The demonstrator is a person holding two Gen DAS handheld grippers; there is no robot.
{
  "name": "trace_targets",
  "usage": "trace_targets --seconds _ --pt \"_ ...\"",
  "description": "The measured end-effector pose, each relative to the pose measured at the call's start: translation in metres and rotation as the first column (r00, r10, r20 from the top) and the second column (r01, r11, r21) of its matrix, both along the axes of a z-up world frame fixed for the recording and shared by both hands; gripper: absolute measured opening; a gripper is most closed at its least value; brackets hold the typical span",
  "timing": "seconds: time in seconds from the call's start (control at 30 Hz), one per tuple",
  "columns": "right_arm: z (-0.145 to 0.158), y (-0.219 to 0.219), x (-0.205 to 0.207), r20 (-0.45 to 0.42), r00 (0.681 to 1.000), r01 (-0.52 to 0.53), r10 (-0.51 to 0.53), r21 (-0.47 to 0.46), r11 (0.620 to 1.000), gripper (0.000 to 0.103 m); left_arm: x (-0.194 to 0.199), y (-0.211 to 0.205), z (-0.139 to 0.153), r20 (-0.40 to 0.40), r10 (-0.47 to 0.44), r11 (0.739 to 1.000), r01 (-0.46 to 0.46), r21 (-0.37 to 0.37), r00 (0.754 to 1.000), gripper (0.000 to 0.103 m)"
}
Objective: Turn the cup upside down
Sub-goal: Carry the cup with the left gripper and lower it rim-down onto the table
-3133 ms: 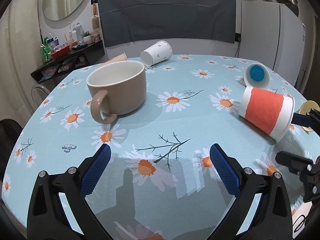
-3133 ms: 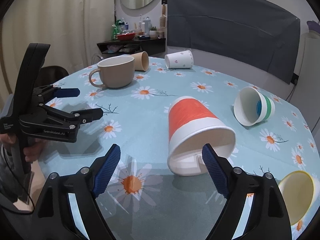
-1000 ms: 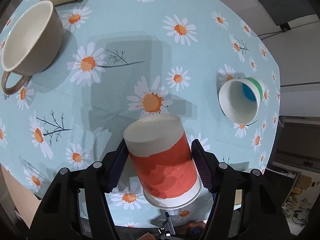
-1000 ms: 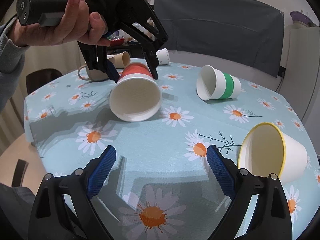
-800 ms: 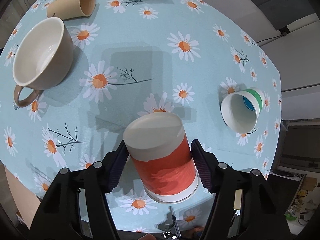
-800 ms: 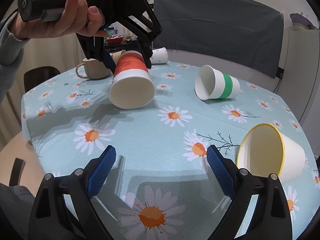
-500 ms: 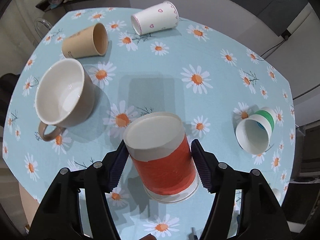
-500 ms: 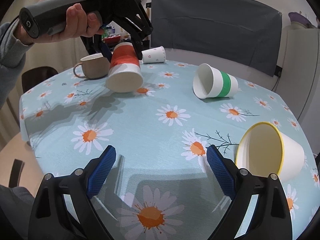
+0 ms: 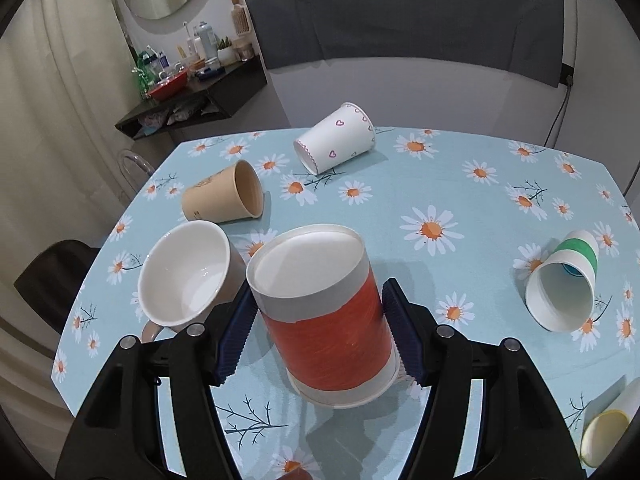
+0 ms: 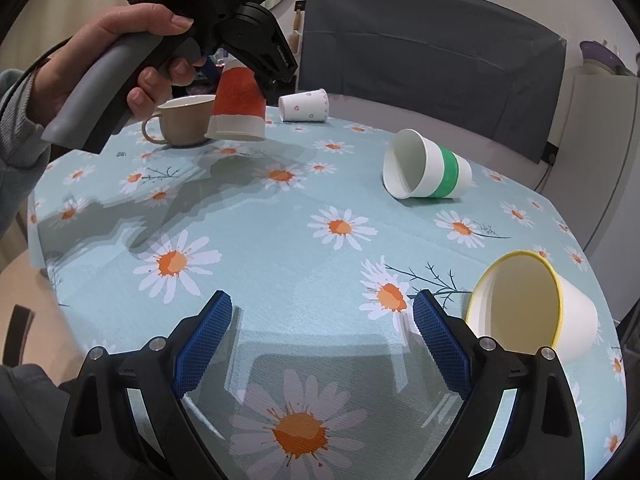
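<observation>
the left hand-held gripper (image 9: 318,334) grips the orange paper cup (image 9: 324,316) bottom-up, rim just above the daisy tabletop (image 9: 460,200) beside the beige mug (image 9: 188,280), while the right hand-held gripper (image 10: 320,344) hangs wide open, clasping nothing.

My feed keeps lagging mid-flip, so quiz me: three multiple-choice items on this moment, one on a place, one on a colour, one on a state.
1. Which thing stands closest beside the held orange cup?
A. tan mug
B. green-banded cup
C. heart-print cup

2. What colour is the rim of the cup nearest the right tongs?
A. blue
B. yellow
C. red

3. How is the orange cup turned?
A. mouth up
B. flat on its side
C. mouth down, base up

Key: 1 A, the tan mug sits right beside the orange cup. 2 B, the yellow-rimmed cup lies by the open right tongs. 3 C, its closed base faces up in the left tongs.
</observation>
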State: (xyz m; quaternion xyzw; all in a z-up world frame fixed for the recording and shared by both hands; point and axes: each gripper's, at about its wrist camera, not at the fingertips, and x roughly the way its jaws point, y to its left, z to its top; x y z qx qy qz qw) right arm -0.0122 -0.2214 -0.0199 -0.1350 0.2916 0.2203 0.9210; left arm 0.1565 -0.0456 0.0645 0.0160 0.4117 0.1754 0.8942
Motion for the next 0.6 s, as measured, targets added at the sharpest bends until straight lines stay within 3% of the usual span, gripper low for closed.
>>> trace_targets --seconds 0.3,0.4,0.6 --pt "0.0 0.003 -0.001 0.002 1.0 0.015 -0.015 -0.019 1.0 0.088 -0.021 -0.025 -0.012 0.123 -0.06 0.991 0.044 0.129 0.991 0.064" --pt "0.001 0.003 0.001 -0.001 1.0 0.018 -0.018 -0.02 1.0 0.088 -0.023 -0.028 -0.02 0.102 -0.075 0.991 0.063 0.115 0.992 0.064" --pt "0.0 0.005 0.0 0.001 1.0 0.016 -0.016 -0.041 0.999 0.088 -0.027 -0.032 -0.031 0.093 -0.09 0.985 0.075 0.153 0.992 0.064"
